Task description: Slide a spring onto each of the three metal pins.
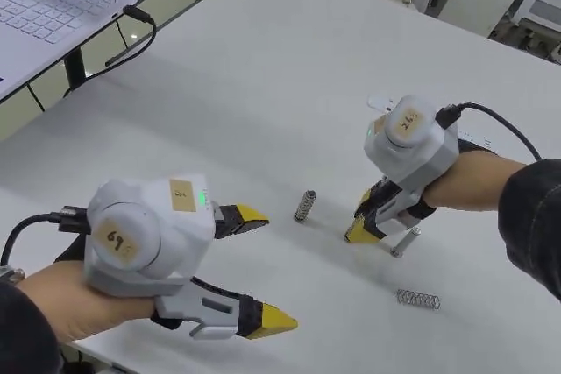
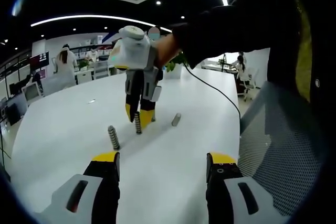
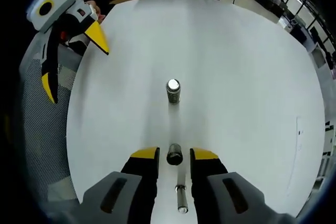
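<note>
The right gripper (image 1: 368, 225) points down at the table (image 1: 263, 85), jaws narrow around an upright spring (image 3: 174, 156); I cannot tell if they pinch it. A bare pin (image 1: 405, 241) lies just beside it. A pin wearing its spring (image 1: 304, 206) stands between it and the wide-open left gripper (image 1: 269, 267).

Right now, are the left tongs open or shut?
Open: the left tongs have their yellow tips wide apart, with bare table between them.

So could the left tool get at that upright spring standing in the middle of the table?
Probably yes. The left tool is open and the upright spring stands just ahead of it on bare table, with nothing between. The right tool sits farther off.
</note>
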A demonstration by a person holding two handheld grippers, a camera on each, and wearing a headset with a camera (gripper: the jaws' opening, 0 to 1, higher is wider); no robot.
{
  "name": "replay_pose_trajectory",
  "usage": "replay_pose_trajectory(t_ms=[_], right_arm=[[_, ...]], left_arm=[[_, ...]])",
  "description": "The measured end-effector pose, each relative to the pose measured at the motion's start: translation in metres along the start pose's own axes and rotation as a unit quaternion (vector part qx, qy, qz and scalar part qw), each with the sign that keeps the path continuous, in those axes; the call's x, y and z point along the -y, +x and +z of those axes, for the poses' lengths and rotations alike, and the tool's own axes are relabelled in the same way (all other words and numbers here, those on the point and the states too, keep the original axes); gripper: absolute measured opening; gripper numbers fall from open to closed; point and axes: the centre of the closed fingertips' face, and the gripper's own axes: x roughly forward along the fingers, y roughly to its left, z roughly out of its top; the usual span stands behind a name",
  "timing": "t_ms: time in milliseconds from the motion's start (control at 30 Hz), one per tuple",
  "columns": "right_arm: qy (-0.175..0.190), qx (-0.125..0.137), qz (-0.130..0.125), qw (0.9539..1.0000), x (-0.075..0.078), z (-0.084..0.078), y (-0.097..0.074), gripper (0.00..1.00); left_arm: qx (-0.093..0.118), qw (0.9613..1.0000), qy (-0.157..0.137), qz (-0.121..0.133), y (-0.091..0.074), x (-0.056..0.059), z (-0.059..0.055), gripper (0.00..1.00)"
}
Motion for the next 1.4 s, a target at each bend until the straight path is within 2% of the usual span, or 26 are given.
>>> replay_pose_trajectory(t_ms=[433,667,833,1133,1400], right_arm=[[0.0,0.049,-0.039,0.998,-0.001,0.011,-0.048,0.25],[-0.004,0.065,-0.052,0.9965,-0.011,0.011,-0.067,0.25],[-0.003,0.071,-0.059,0.9957,-0.019,0.005,-0.077,0.25],[0.011,0.07,-0.079,0.9944,-0.032,-0.028,-0.1,0.25],[0.031,0.058,-0.082,0.9945,-0.04,-0.062,-0.099,0.24]], left_arm=[[-0.003,0.9999,0.01,-0.009,0.004,0.006,0.008,0.63],[-0.004,0.9997,0.02,-0.01,0.004,0.008,0.014,0.63],[-0.006,0.9996,0.027,-0.011,0.002,0.01,0.018,0.63],[-0.004,0.9992,0.037,-0.011,0.002,0.013,0.03,0.63],[-0.007,0.9988,0.046,-0.017,0.005,0.019,0.036,0.62]])
